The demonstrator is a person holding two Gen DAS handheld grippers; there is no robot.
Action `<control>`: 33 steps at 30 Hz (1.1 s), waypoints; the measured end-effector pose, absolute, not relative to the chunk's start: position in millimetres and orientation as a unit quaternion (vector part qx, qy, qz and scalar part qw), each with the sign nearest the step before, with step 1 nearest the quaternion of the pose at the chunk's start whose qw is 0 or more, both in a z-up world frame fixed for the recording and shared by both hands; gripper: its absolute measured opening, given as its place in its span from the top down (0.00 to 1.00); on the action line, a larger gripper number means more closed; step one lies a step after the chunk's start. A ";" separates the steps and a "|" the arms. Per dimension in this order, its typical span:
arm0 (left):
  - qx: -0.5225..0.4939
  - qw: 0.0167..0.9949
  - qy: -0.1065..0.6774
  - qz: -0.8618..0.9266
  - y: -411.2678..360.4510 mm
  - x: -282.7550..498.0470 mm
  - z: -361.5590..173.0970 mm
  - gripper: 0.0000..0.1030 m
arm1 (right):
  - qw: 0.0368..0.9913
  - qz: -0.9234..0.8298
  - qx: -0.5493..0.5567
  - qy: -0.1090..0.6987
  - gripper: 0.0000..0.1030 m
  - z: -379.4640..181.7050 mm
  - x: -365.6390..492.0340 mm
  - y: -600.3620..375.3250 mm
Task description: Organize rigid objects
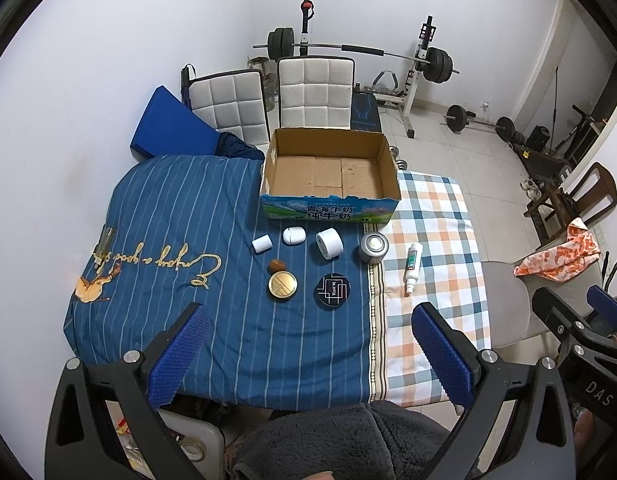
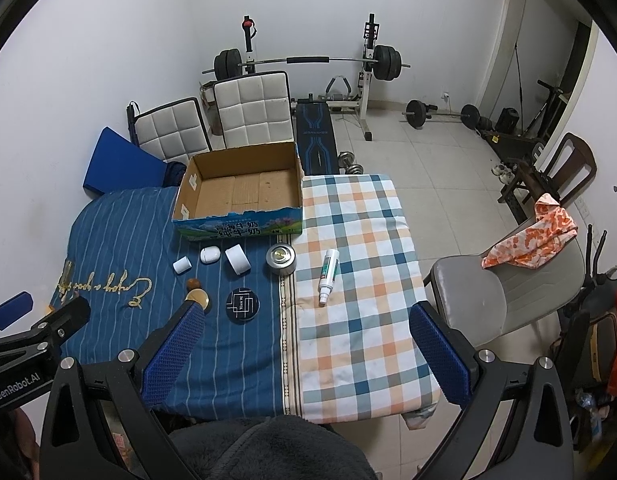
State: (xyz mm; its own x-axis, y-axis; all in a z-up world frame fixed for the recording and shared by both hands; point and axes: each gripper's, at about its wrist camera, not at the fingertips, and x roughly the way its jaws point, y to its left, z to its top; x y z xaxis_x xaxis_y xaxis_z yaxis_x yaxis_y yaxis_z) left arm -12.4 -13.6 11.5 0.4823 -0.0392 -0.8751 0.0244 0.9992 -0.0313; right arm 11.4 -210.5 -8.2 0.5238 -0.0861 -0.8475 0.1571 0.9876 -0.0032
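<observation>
Both grippers, left gripper [image 1: 310, 344] and right gripper [image 2: 308, 340], hang spread and empty at frame bottom. Cardboard box [image 1: 328, 178], upper centre, holds nothing. All small items, including spray bottle [image 1: 412, 266] and black disc [image 1: 333, 289], remain unsorted at mid-frame.

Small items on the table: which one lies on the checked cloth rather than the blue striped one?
The white spray bottle, lying on its side; the others sit on the blue stripes.

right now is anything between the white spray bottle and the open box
Nothing visible does. The spray bottle lies alone on the checked cloth, and the cardboard box stands open beyond it; the silver tin sits off to the side.
</observation>
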 end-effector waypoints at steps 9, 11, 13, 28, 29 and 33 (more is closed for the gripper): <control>-0.009 0.862 0.507 -0.022 -18.9 -11.9 10.6 0.00 | 0.873 -0.069 0.035 0.481 0.00 1.7 14.1 -212.1; -0.010 0.860 0.510 -0.021 -21.4 -7.4 8.5 0.00 | 0.872 -0.067 0.036 0.484 0.00 -0.8 19.5 -213.3; -0.014 0.859 0.512 -0.022 -21.5 0.6 3.4 0.00 | 0.868 -0.064 0.038 0.490 0.00 -8.0 29.0 -215.9; -0.001 0.779 0.622 0.085 31.6 118.7 -190.8 0.00 | 0.761 0.010 0.031 0.648 0.00 -265.6 174.8 -185.0; 0.002 0.766 0.636 0.090 35.4 124.9 -209.5 0.00 | 0.754 0.013 0.024 0.656 0.00 -287.6 180.9 -175.3; -0.003 0.735 0.671 0.099 52.9 144.6 -274.1 0.00 | 0.727 0.029 0.007 0.686 0.00 -366.5 202.0 -140.1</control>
